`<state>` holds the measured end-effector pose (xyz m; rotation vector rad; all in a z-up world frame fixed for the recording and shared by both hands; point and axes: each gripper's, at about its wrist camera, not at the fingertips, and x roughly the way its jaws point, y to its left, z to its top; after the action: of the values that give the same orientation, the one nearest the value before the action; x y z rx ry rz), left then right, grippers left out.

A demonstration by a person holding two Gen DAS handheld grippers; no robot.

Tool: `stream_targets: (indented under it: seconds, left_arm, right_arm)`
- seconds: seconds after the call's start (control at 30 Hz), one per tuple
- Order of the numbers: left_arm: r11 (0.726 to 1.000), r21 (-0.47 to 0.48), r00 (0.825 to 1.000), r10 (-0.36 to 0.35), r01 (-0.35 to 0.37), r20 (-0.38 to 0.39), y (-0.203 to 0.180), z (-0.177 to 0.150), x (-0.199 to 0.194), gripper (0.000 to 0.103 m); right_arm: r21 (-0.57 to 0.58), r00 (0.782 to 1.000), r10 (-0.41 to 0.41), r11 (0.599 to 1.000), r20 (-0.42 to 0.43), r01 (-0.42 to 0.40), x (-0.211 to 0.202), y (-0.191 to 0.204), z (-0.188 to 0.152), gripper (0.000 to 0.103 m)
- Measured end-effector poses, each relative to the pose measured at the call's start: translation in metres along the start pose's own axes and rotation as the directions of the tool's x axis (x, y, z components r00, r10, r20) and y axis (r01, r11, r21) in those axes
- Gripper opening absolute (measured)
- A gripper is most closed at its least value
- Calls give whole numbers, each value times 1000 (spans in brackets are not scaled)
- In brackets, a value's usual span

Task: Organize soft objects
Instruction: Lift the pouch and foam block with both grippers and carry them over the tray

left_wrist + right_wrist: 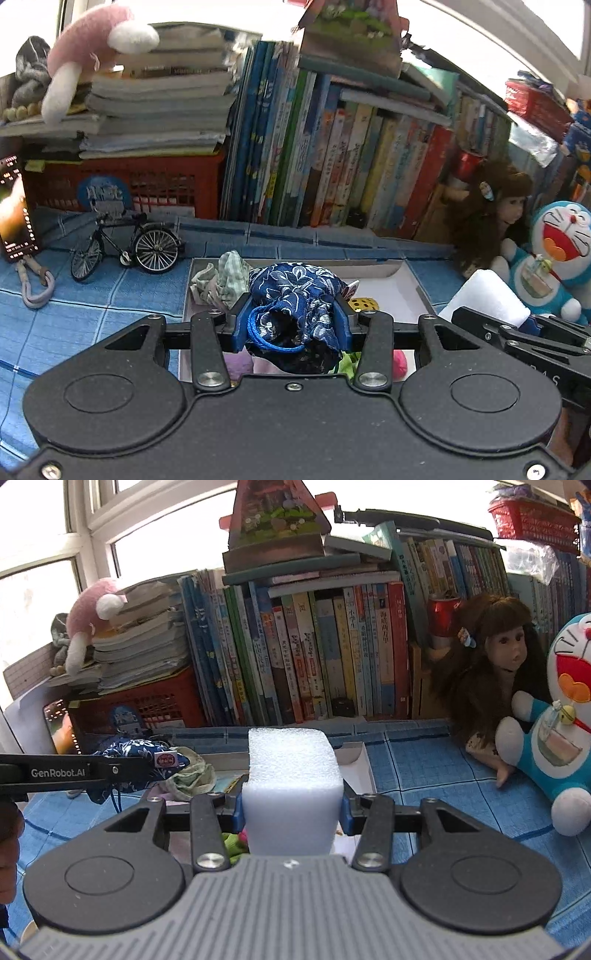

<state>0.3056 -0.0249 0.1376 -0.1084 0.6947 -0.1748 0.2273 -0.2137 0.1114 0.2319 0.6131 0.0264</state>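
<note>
My left fingers were clamped on a dark blue flowered drawstring pouch, holding it above the shallow white tray on the blue checked table. A crumpled green-checked cloth lay in the tray's far left corner. My right fingers squeezed a white foam block on both sides, over the tray's right part, near the doll and the blue cat plush.

right gripper clamping white foam block, box beyond
</note>
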Motion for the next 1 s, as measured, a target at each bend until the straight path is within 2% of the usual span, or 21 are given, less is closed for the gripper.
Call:
stream_targets:
  seconds: [0.4, 1.0]
  left_arm:
    - [1000, 4, 998, 27, -27, -53, 2, 6, 48, 42]
    - [998, 40, 991, 54, -49, -121, 5, -2, 80, 43]
  right_arm:
    - [44, 999, -26, 999, -41, 28, 47, -11, 2, 52]
    - [42, 997, -45, 998, -69, 48, 80, -11, -7, 52]
